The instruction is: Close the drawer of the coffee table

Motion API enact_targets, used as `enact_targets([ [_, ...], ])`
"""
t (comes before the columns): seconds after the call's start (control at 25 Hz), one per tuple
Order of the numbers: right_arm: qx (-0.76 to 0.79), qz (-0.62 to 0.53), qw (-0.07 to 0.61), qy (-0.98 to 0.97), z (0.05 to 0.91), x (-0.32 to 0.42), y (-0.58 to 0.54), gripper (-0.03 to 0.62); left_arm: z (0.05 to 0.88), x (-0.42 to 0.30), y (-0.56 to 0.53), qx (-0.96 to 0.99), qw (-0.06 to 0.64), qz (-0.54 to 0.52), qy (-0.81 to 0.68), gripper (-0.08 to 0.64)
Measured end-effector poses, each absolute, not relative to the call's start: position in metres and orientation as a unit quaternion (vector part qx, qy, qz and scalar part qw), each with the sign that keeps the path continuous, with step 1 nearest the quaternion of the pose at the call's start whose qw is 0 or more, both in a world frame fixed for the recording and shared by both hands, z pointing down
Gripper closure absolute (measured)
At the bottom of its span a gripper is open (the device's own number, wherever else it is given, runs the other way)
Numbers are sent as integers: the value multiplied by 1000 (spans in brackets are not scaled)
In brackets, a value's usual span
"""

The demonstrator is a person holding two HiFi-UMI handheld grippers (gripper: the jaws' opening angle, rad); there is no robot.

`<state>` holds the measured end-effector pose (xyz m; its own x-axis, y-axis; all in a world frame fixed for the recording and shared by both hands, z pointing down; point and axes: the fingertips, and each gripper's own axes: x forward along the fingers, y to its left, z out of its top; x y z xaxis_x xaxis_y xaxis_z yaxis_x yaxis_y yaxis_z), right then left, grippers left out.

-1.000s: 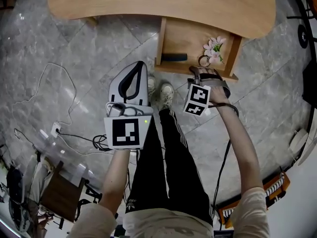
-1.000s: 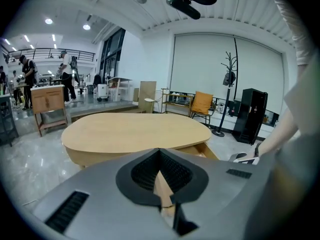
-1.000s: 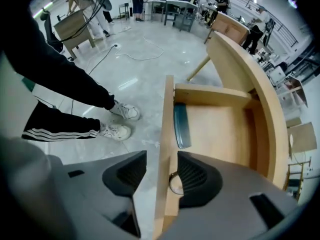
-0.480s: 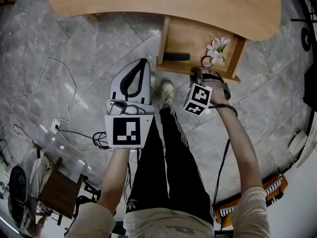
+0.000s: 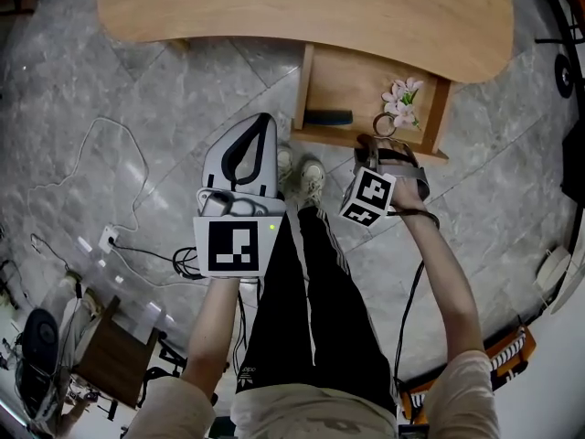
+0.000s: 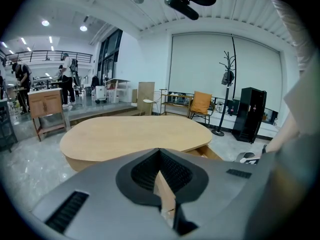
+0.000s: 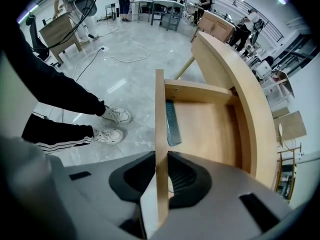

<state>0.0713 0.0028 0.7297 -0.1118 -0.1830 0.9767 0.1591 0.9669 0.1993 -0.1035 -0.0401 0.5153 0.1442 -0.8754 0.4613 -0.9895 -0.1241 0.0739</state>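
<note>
The oval wooden coffee table (image 5: pixel 302 7) has its drawer (image 5: pixel 356 85) pulled out toward me. A dark comb (image 5: pixel 327 117), pink flowers (image 5: pixel 402 94) and a small ring (image 5: pixel 384 124) lie inside. My right gripper (image 5: pixel 388 146) points steeply down and is shut on the drawer's front board (image 7: pixel 160 119). In the right gripper view (image 7: pixel 161 156) a pad presses on each face, with the comb (image 7: pixel 172 124) beyond. My left gripper (image 5: pixel 263 120) hangs left of the drawer, tips together, holding nothing. In the left gripper view (image 6: pixel 160 151) it looks across the table top (image 6: pixel 130 134).
My own legs and white shoes (image 5: pixel 302 176) stand just in front of the drawer, between the grippers. Cables and a power strip (image 5: pixel 105 238) lie on the marble floor at left. A small wooden stand (image 5: pixel 114 359) is at lower left.
The right gripper's jaws have closed onto the drawer's front board. The drawer stands out about as far as before. The left gripper has stayed put.
</note>
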Motion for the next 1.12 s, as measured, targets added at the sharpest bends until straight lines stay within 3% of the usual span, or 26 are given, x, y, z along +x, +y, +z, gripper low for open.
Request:
enact_targets([
  [0.52, 61, -147, 671, -725, 706, 75, -27, 509, 498, -95, -48, 747, 160, 171, -622, 552],
  [1.12, 100, -175, 662, -722, 709, 59, -94, 505, 522, -101, -58, 743, 189, 175, -617, 553],
])
